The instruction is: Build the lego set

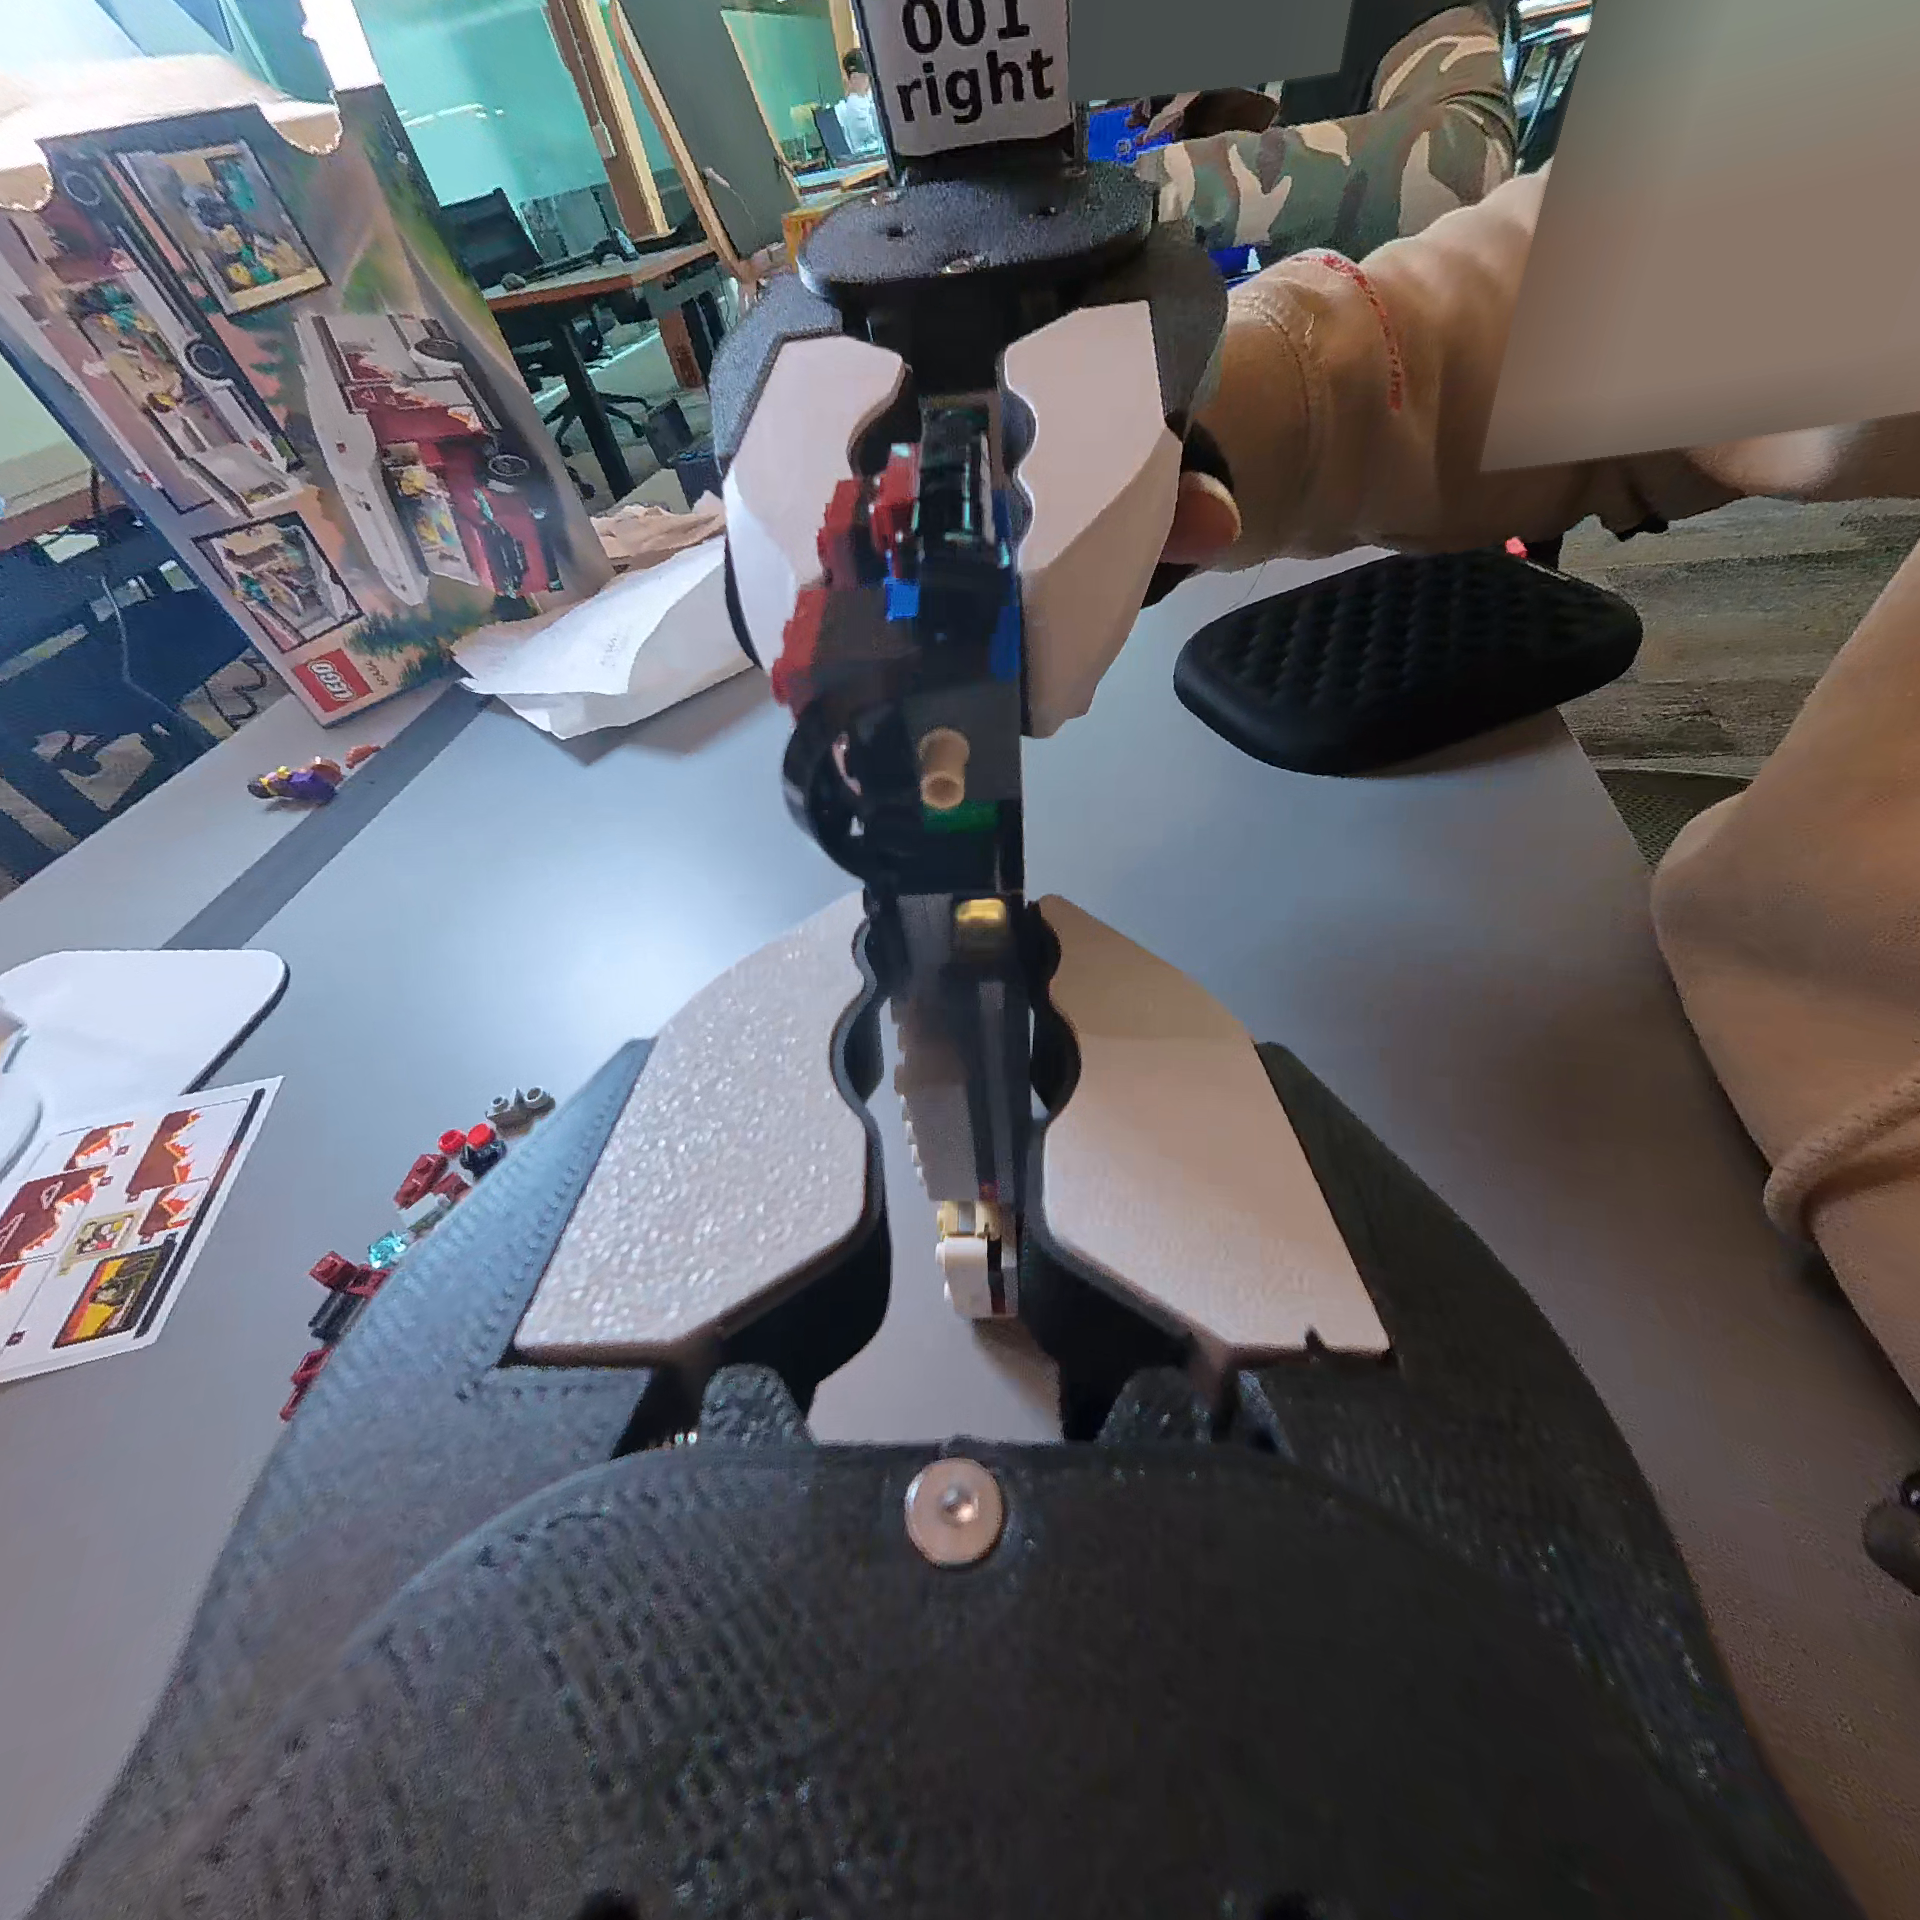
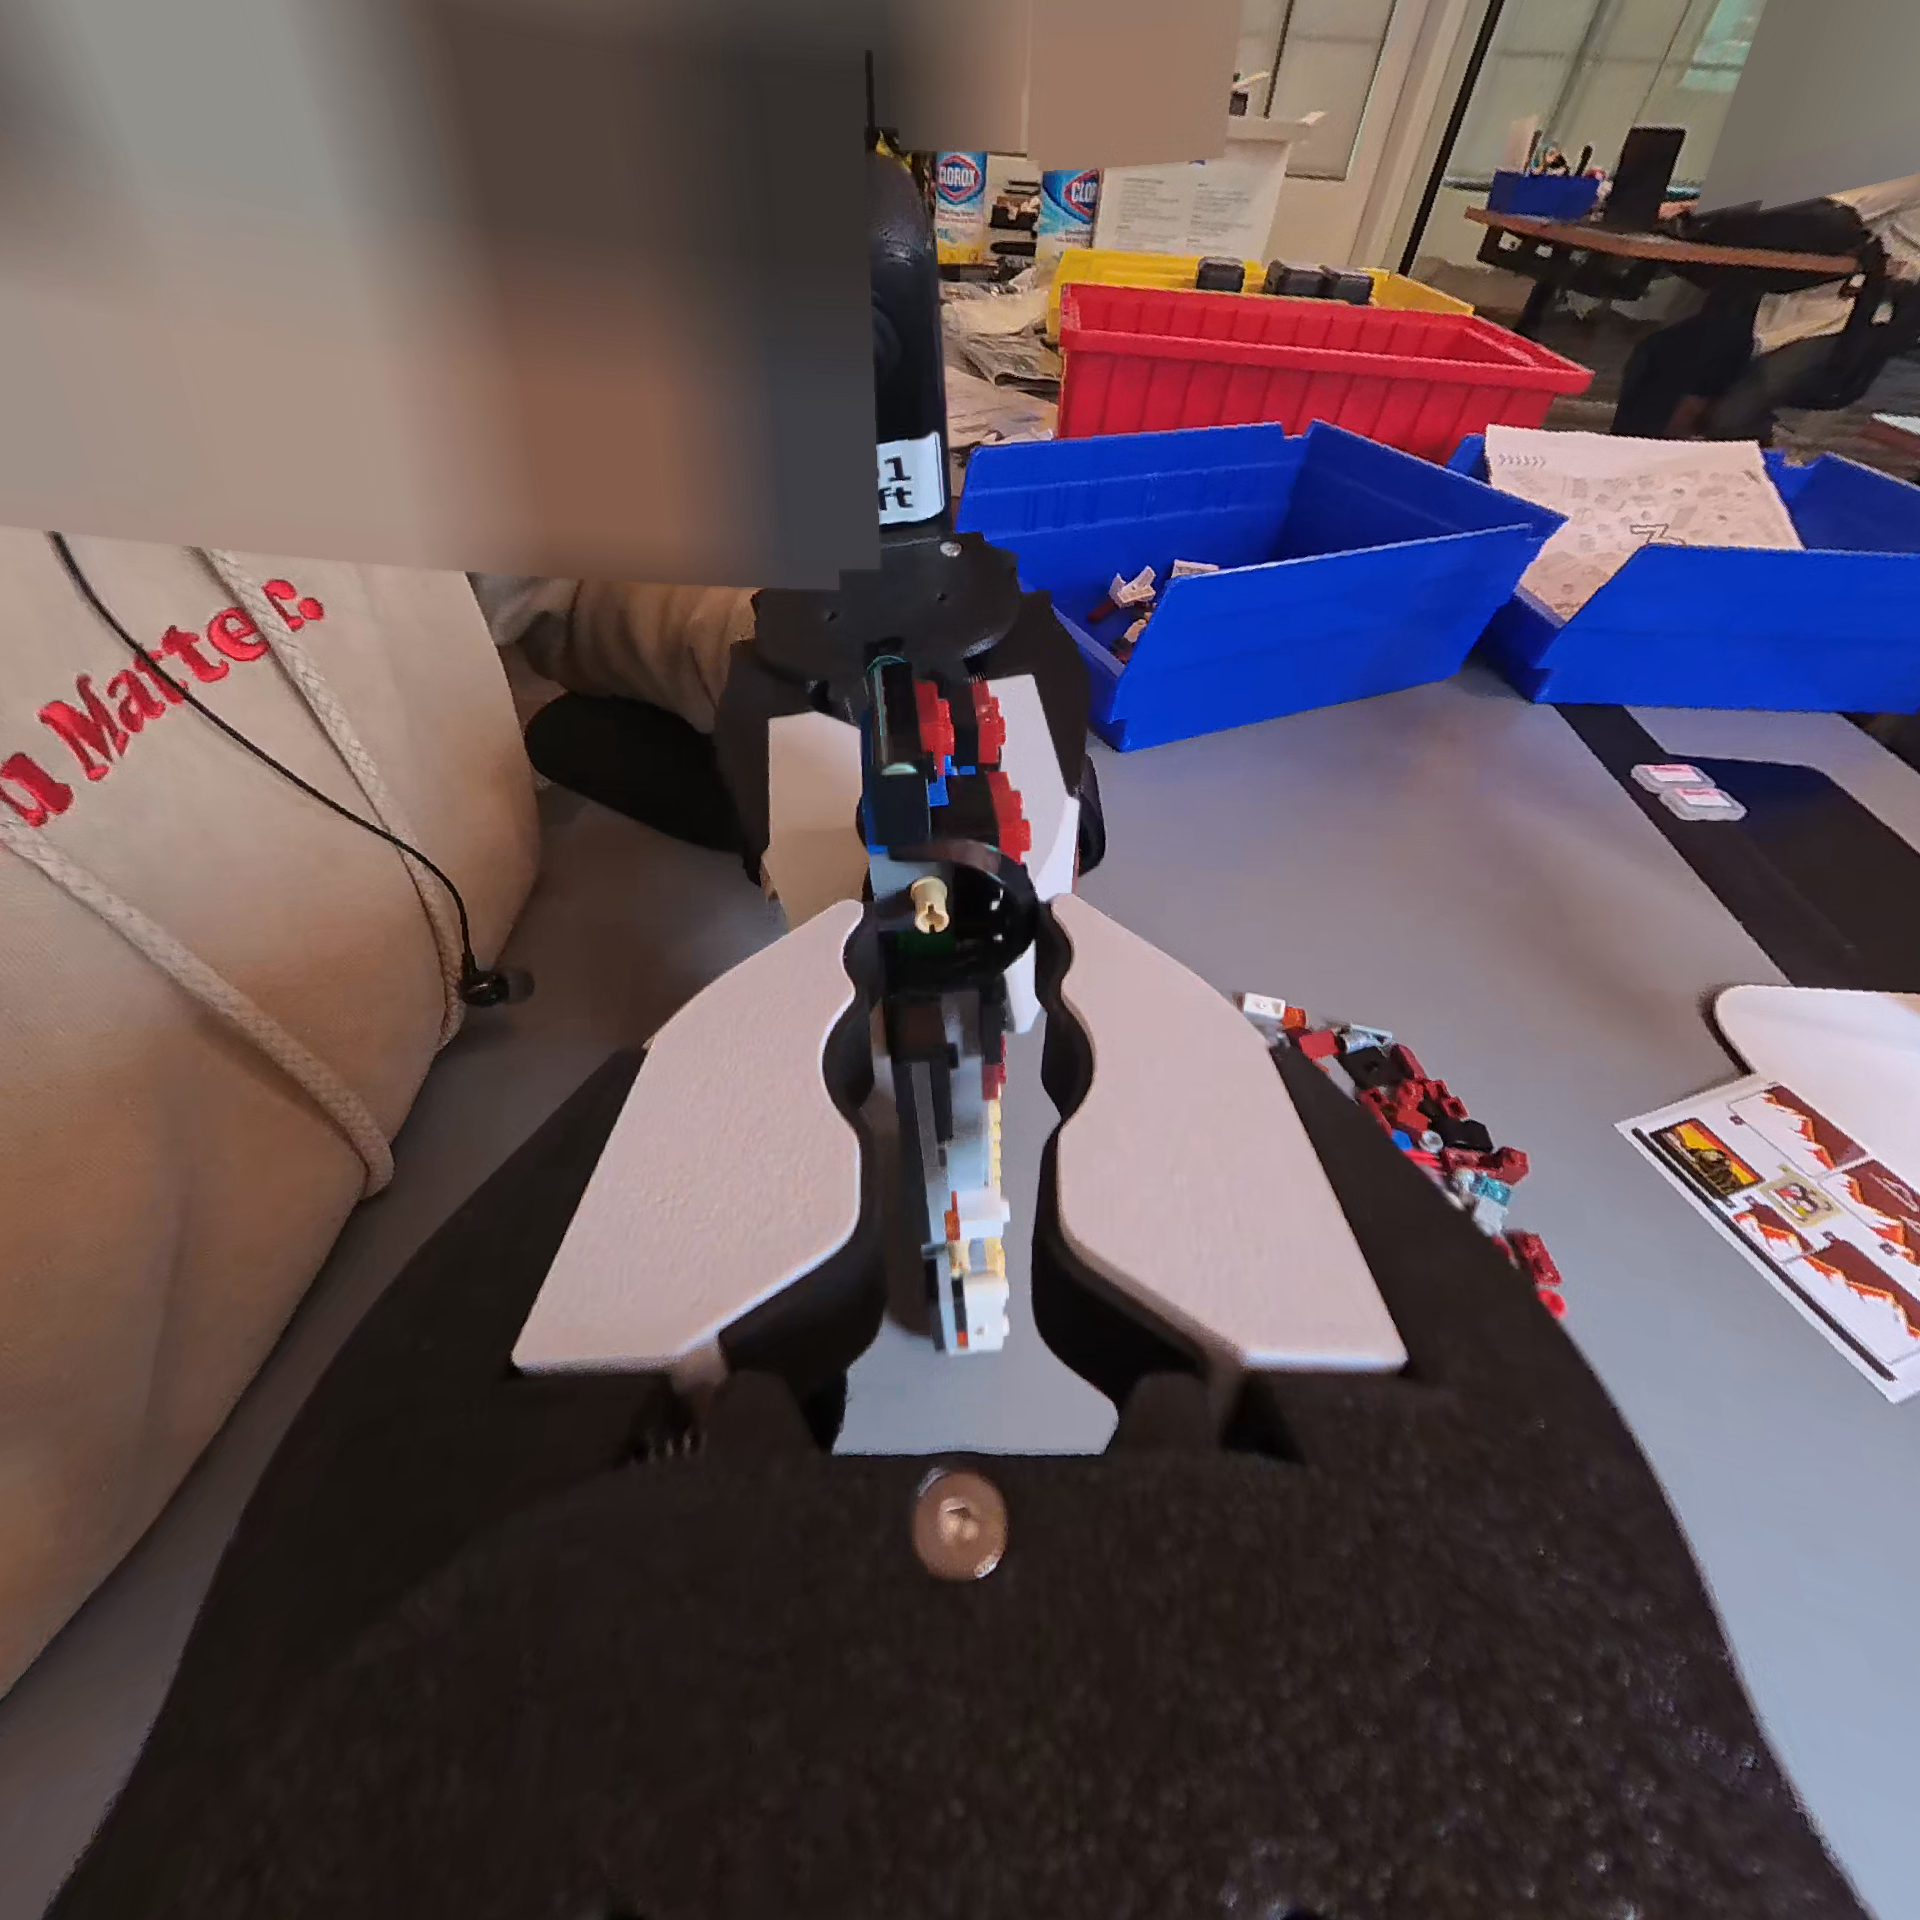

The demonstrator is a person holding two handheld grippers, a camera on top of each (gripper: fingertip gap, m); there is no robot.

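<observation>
Pinching one long brick model [image 1: 961,790] from opposite ends, the left tool [image 1: 951,914] and right tool [image 2: 951,935] face each other above the grey tabletop [image 1: 520,883], pads pressed to its sides. Only the left wrist view shows the printed toy box [image 1: 291,416] and torn paper bag [image 1: 613,644]; only the right shows blue bins [image 2: 1299,582] and a red bin [image 2: 1299,364]. Loose bricks [image 2: 1423,1122] and a sticker sheet [image 2: 1808,1195] lie beside. Labels are printed on the tools.
</observation>
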